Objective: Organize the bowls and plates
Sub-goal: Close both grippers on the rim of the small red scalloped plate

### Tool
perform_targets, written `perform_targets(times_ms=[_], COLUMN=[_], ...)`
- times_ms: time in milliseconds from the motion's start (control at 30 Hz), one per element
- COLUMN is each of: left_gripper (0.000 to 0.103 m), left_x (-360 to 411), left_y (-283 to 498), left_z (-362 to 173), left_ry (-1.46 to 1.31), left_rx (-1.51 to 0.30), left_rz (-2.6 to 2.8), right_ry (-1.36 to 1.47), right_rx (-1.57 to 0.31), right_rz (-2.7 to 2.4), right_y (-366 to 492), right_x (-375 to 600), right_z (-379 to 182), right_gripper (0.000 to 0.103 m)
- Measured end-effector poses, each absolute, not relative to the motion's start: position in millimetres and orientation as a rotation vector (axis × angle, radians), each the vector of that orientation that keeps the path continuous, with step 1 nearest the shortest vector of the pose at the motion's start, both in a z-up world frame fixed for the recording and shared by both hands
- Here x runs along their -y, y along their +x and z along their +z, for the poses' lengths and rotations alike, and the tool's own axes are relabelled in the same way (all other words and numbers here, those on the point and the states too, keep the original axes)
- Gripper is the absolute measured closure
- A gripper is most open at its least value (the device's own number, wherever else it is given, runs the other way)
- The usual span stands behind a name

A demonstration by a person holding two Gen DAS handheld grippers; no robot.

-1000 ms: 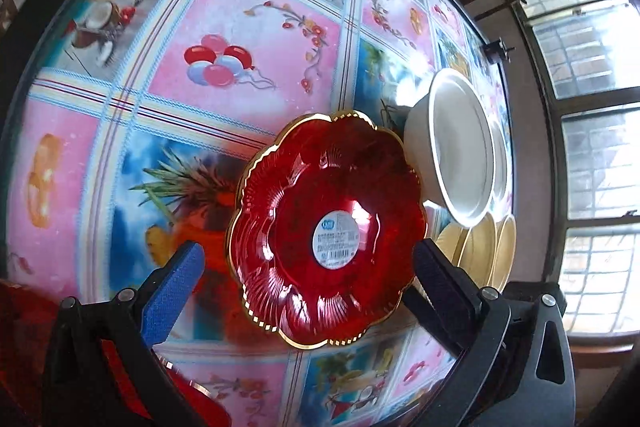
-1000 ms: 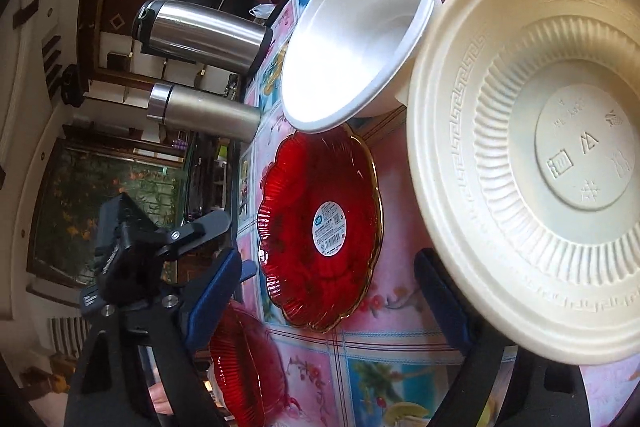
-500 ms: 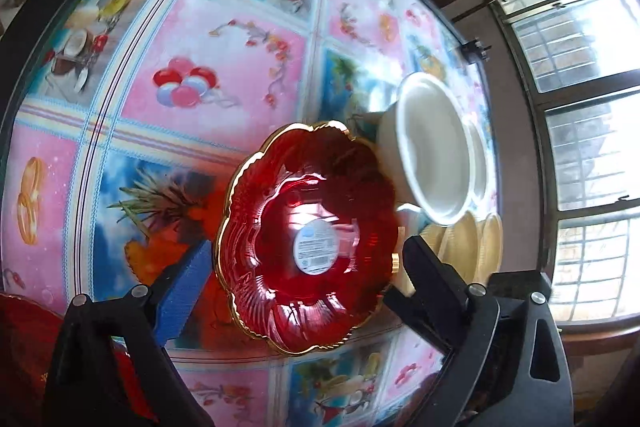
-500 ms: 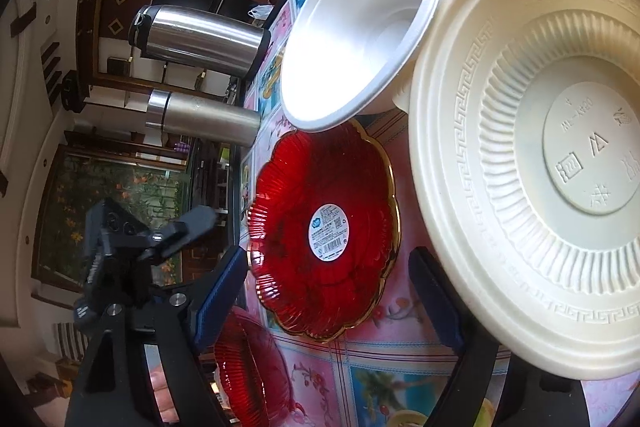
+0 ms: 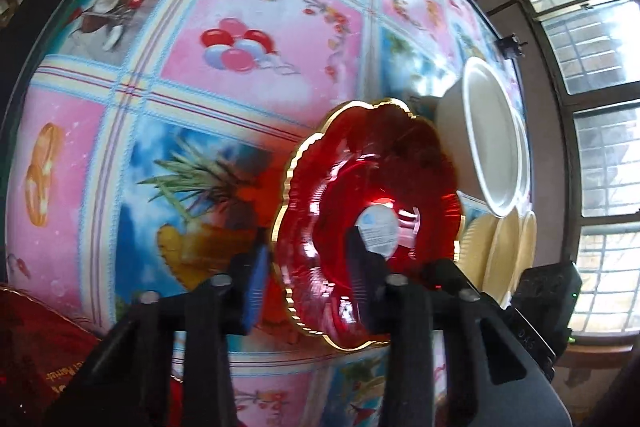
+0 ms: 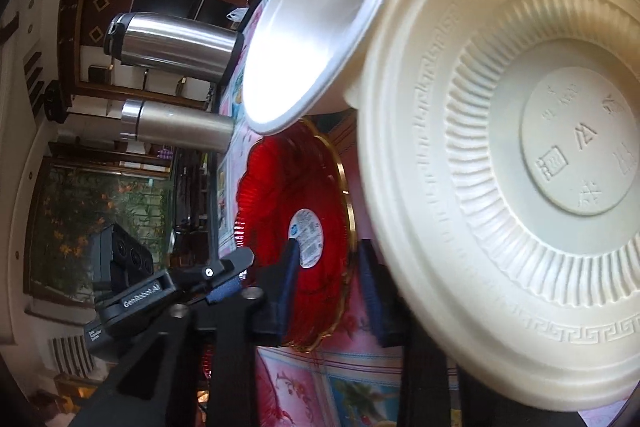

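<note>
A red glass plate with a gold scalloped rim and a white sticker lies on the patterned tablecloth. My left gripper is shut on its left rim, blue pad outside, the other finger over the glass. In the right wrist view the same red plate has its opposite rim pinched in my right gripper. A white bowl stands just beyond the plate. A big cream plate fills the right of that view, with the white bowl above it.
Several cream plates lie right of the red one. A second red plate lies at the lower left. Two steel flasks stand at the table's far side. The left gripper body shows beside the red plate.
Both grippers went from wide open to narrowed onto the red plate's rims. The left gripper moved forward and left of the plate's centre; the right one drew closer to it.
</note>
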State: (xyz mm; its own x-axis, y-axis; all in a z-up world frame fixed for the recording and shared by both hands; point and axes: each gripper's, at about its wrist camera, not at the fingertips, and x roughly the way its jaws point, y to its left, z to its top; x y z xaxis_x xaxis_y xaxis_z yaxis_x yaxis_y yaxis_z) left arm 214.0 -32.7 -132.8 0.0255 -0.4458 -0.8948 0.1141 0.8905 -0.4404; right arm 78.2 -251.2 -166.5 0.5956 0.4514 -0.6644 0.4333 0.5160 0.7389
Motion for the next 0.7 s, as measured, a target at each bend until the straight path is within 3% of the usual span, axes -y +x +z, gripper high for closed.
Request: perform_targets(times_ms=[100,267,700], left_gripper=[0.087,0.093,0.095], left_x=[30,35,25], left_y=[213,207,178], left_z=[-136,-132,-93], left_ry=[-0.262,-0.190,-0.144], left_rx=[-1.484,-1.448,-1.293], left_rz=[-0.418,-0.379,-0.407], right_ry=[1.076,1.040,0.997], right_rx=[-0.983,-0.977,-0.932], right_rz=[0.006,-0.011,0.006], right_y=[78,80,71], right_x=[252,248,239], right_z=[-167,-165,-152], right_gripper=[0.088,0.092,0.092])
